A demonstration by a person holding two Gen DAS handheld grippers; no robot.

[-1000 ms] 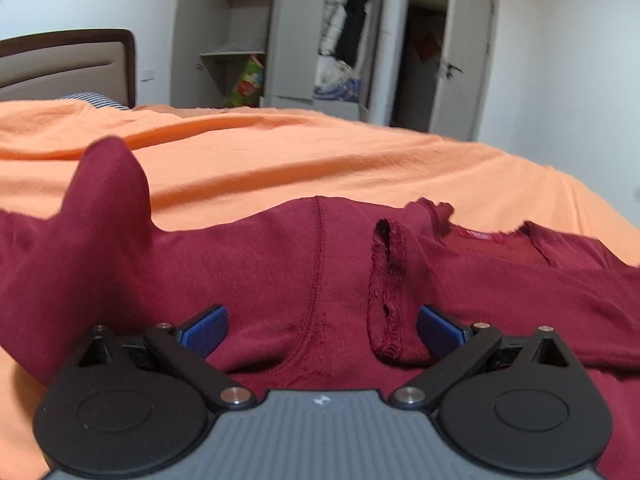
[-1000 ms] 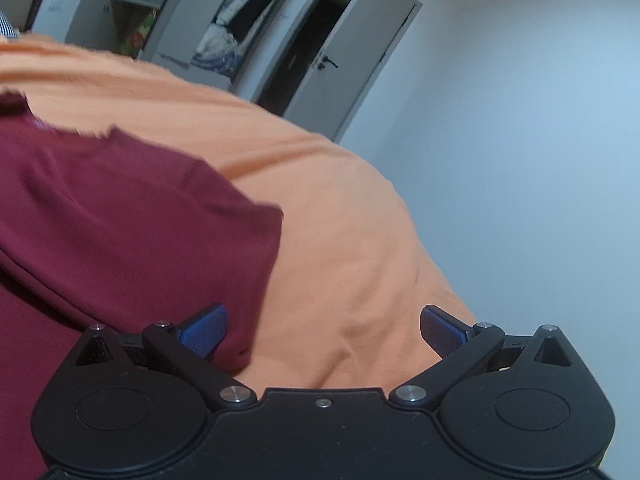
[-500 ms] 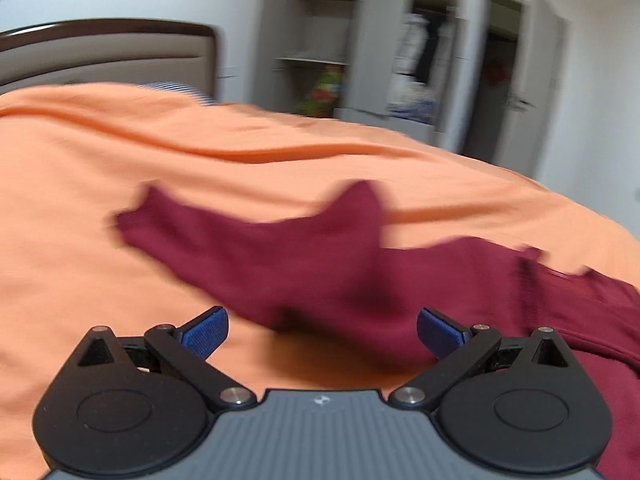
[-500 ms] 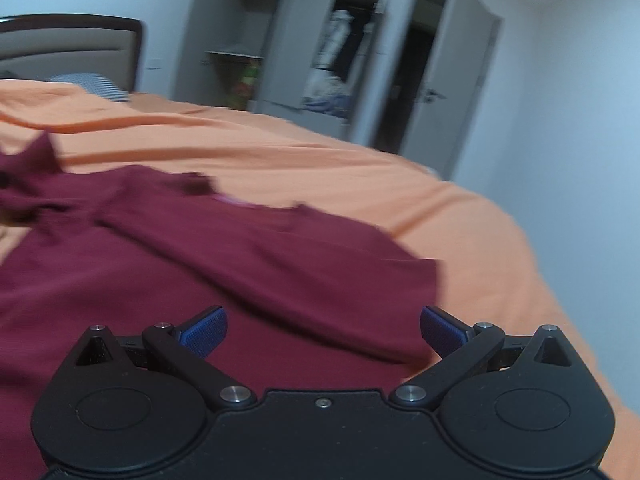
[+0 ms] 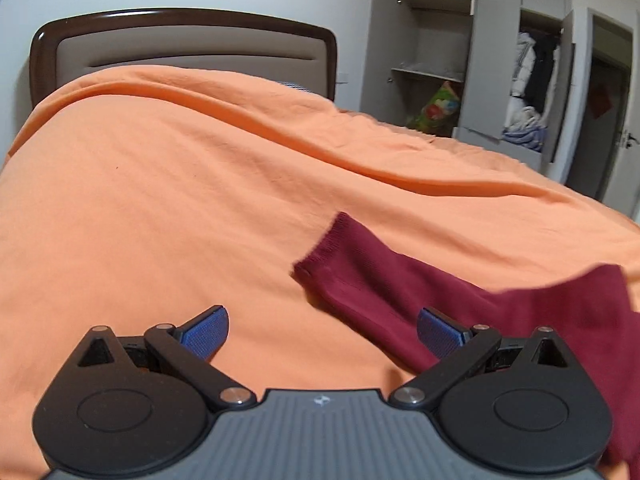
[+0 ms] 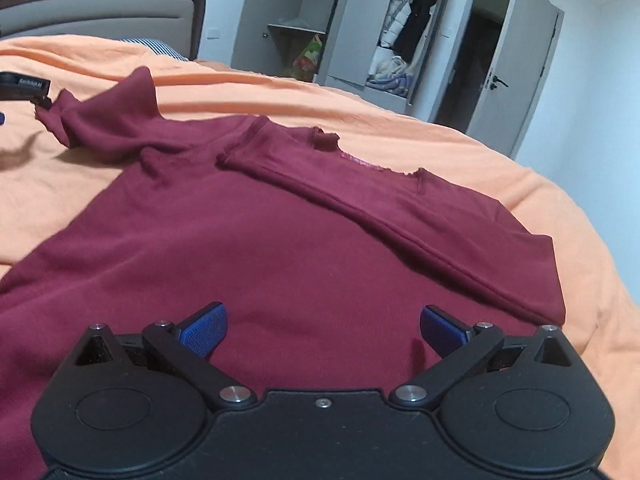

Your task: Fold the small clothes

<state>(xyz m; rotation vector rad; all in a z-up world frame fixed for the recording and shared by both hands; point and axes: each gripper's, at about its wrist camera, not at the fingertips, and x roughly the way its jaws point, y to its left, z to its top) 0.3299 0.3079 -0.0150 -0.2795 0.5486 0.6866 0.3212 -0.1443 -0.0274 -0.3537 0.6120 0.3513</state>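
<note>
A dark red long-sleeved top [image 6: 280, 240] lies spread on the orange bedspread [image 6: 500, 160]. Its right sleeve is folded across the chest below the neckline [image 6: 360, 160]. Its left sleeve [image 5: 400, 292] stretches out to the side, cuff [image 5: 324, 256] lying on the sheet. My left gripper [image 5: 322, 330] is open just above the bed, the cuff ahead and slightly right of its fingers. My right gripper [image 6: 323, 330] is open over the top's body with nothing between its fingers. The left gripper's edge [image 6: 24, 88] shows in the right wrist view beside the left cuff.
A padded headboard [image 5: 188, 48] stands at the far end of the bed. An open grey wardrobe [image 5: 480, 68] with clothes and a door [image 6: 528, 68] are beyond the bed on the right. A striped pillow corner [image 6: 156, 46] peeks out by the headboard.
Both views have swung left. The left gripper moved off the top's body out to the left sleeve's cuff. The right gripper moved from the right edge to over the body.
</note>
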